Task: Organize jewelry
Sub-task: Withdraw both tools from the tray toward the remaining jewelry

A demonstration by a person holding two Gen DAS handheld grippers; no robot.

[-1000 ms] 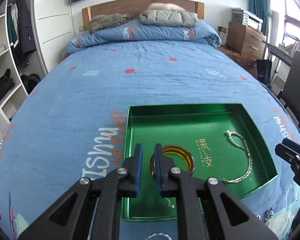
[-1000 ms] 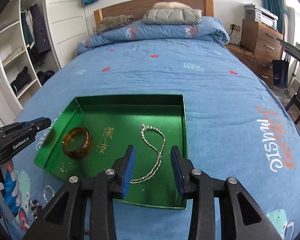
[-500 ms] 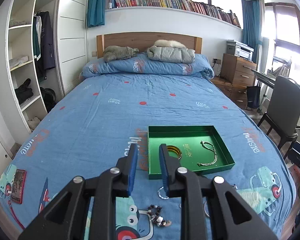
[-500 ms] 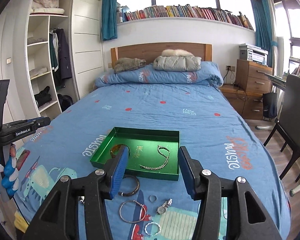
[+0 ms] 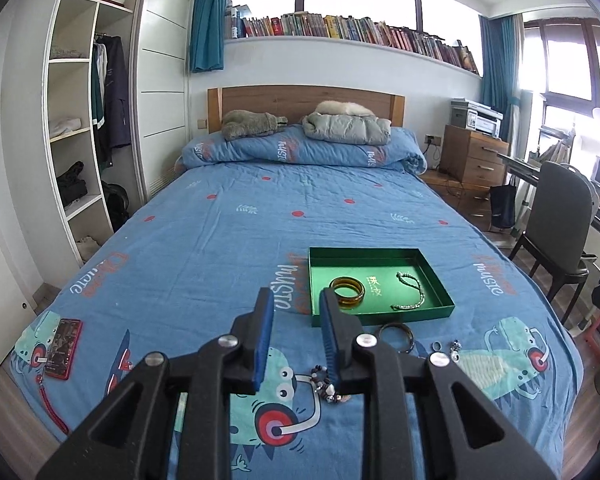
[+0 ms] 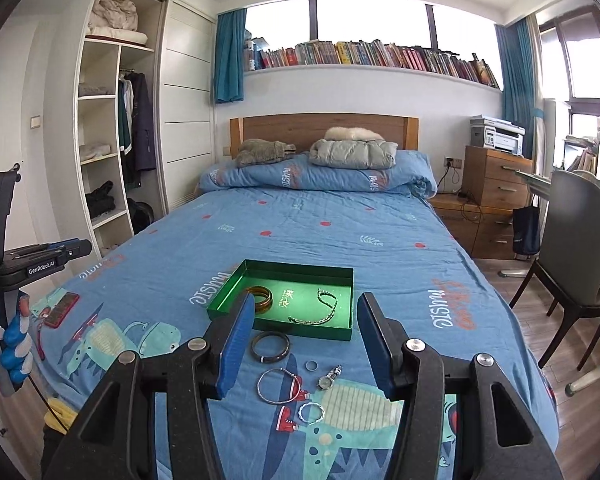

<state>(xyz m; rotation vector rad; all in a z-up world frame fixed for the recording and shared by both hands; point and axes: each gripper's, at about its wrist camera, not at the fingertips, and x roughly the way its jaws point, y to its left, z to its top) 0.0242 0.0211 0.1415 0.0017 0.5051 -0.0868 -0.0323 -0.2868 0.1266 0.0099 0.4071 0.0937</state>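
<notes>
You have pulled both grippers back from the green tray [image 6: 342, 334], left gripper [image 5: 296, 320] and right gripper [image 6: 304, 336] open and empty; the dark bangle [image 6: 271, 346] waits nearest.

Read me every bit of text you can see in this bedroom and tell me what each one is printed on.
"GenRobot.AI": white label on the left gripper.
"MUSIC": repeated print on the blue bedspread, some copies mirrored.
"Chocolate": orange print near the bedspread's left edge, partly legible.
Two gold Chinese characters on the green tray floor: too small to read surely.
Book spines on the shelf: too small to read.
</notes>
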